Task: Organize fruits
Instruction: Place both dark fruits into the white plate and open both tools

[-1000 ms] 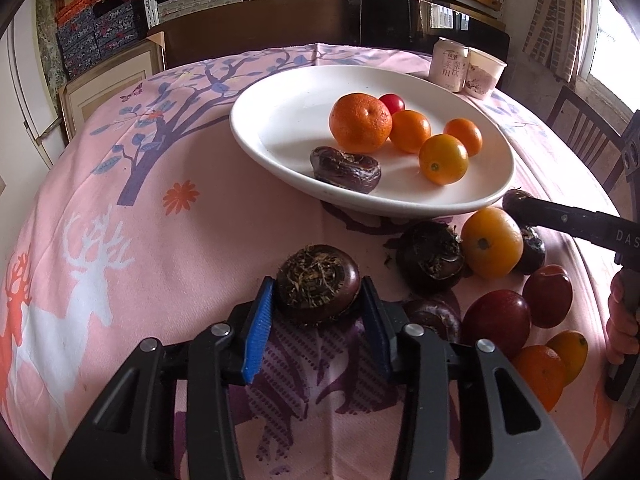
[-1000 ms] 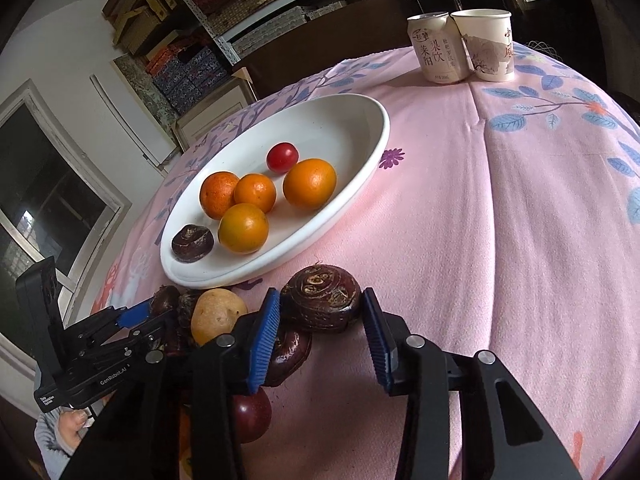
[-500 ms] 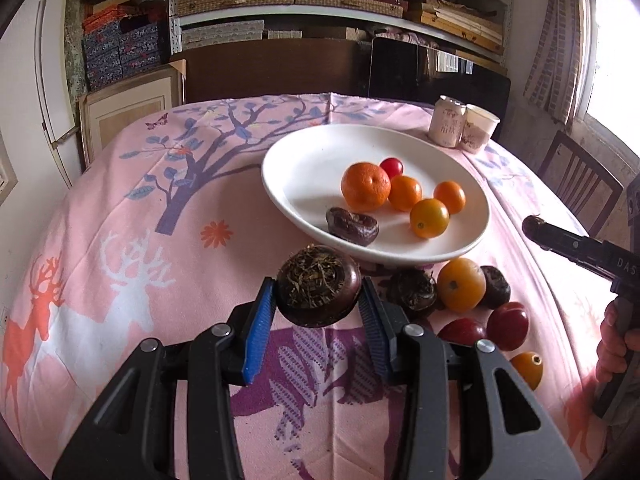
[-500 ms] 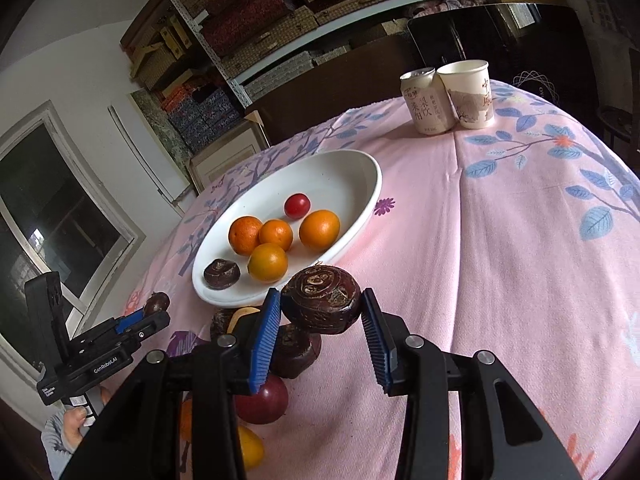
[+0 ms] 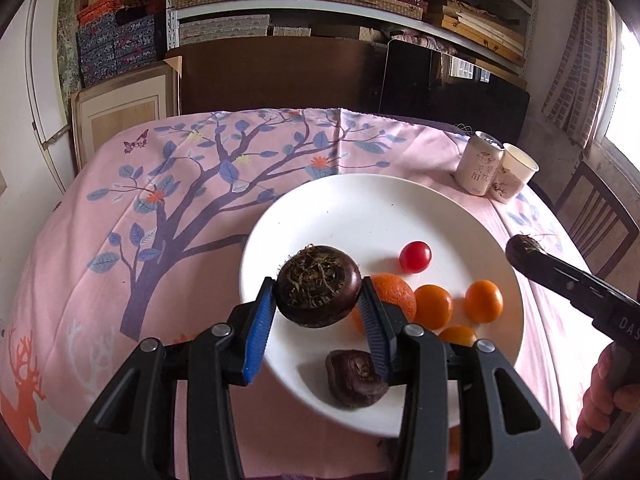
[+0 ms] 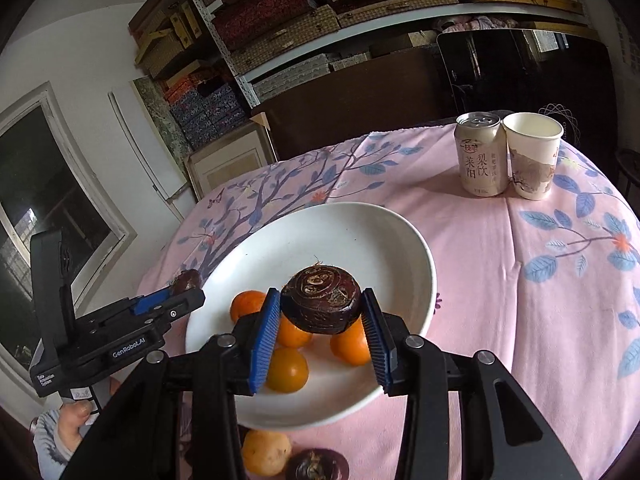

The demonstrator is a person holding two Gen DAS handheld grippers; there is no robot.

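My left gripper [image 5: 316,316] is shut on a dark brown water chestnut [image 5: 318,290] and holds it above the near left part of the white plate [image 5: 360,204]. My right gripper [image 6: 320,318] is shut on another water chestnut [image 6: 322,298] above the same plate [image 6: 340,224]. On the plate lie several oranges [image 5: 434,306], a red cherry tomato [image 5: 415,256] and one water chestnut [image 5: 354,378]. In the left wrist view the right gripper [image 5: 524,250] reaches in from the right. In the right wrist view the left gripper [image 6: 186,286] comes in from the left.
A drink can [image 6: 480,156] and a paper cup [image 6: 532,156] stand at the far right of the pink tablecloth [image 5: 140,220]. A yellow fruit [image 6: 266,452] and a water chestnut [image 6: 316,466] lie on the cloth before the plate. A chair [image 5: 596,224] stands at the right.
Both grippers have lifted their water chestnuts off the cloth and carried them forward, over the plate. The loose fruit pile has dropped out of the left wrist view.
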